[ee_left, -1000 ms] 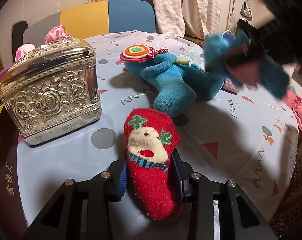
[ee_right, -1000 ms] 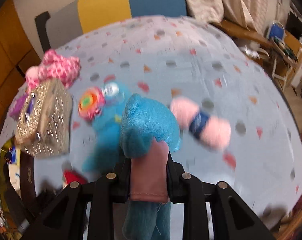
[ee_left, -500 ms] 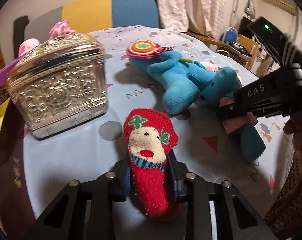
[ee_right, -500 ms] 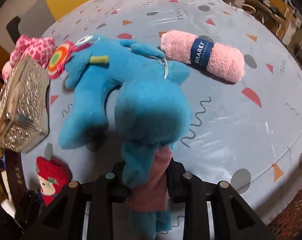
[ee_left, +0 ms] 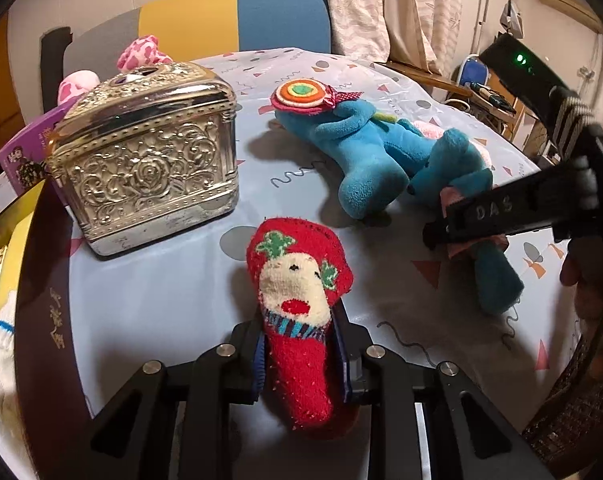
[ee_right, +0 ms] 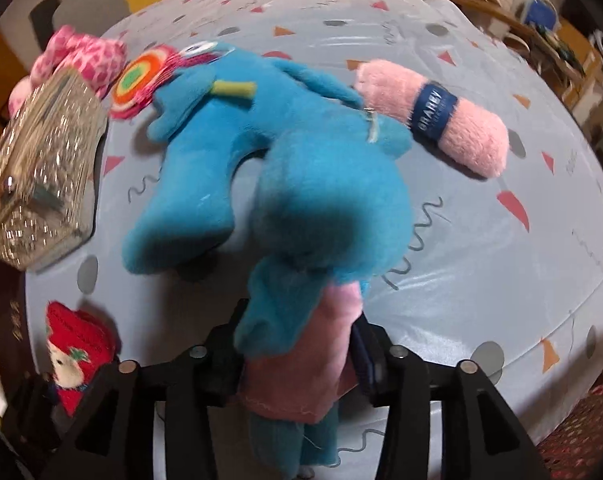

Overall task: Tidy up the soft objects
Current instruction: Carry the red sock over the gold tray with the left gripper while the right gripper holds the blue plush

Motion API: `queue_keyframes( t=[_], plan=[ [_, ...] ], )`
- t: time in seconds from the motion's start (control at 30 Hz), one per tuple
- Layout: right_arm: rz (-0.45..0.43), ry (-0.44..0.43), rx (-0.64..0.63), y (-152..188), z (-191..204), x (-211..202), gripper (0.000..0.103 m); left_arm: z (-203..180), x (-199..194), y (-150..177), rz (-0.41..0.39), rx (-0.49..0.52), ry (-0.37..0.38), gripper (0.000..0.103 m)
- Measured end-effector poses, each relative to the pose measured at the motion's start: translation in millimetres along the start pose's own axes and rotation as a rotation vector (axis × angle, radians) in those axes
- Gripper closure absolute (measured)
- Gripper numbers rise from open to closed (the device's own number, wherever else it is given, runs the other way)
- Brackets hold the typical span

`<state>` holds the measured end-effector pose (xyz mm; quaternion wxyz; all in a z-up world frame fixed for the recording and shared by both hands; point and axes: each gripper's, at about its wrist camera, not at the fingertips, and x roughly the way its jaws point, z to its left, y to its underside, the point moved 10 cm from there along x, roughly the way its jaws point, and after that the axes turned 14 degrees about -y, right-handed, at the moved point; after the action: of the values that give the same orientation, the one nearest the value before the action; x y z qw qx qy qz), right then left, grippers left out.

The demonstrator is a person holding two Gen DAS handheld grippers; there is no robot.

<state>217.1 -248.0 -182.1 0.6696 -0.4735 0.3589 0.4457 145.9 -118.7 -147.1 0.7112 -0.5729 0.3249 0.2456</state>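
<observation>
The left gripper (ee_left: 301, 350) angles downward, its fingers (ee_left: 258, 364) pressed shut on a red sock (ee_left: 299, 312). The right gripper (ee_right: 301, 356) points steeply down, jaws opening around a blue plush toy (ee_right: 321, 216).

Patterned tablecloth table (ee_left: 173, 280): silver box (ee_left: 149, 160), blue plush (ee_left: 357, 152), pink roll (ee_right: 433, 116).

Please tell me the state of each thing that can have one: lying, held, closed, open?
Red sock: lying on the table, gripped by the left tool.
Small blue toy: resting on the table, between the jaws of the right tool, which are opening.
Big blue toy: lying flat.
Silver box: lid closed.
Pink roll: lying, banded.
</observation>
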Motion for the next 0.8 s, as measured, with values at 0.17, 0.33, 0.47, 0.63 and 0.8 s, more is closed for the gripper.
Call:
queue_keyframes(
  t=[0.17, 0.33, 0.47, 0.63, 0.8],
  plan=[
    [-0.011, 0.003, -0.004, 0, 2, 0, 0.061, 3, -7, 2, -0.01, -0.001, -0.012, 0.076],
    [-0.011, 0.0, 0.001, -3, -2, 1, 0.061, 5, -5, 3, 0.0, -0.015, -0.02, 0.076],
    [-0.011, -0.011, 0.011, -12, -8, 0, 0.061, 6, -10, 2, -0.01, -0.024, -0.018, 0.076],
    [-0.013, -0.021, 0.025, -13, -13, -5, 0.061, 6, -26, -5, -0.048, -0.032, -0.004, 0.076],
    [-0.016, -0.028, 0.035, -14, -15, -6, 0.061, 12, -47, -15, -0.083, -0.054, 0.013, 0.076]
  ],
)
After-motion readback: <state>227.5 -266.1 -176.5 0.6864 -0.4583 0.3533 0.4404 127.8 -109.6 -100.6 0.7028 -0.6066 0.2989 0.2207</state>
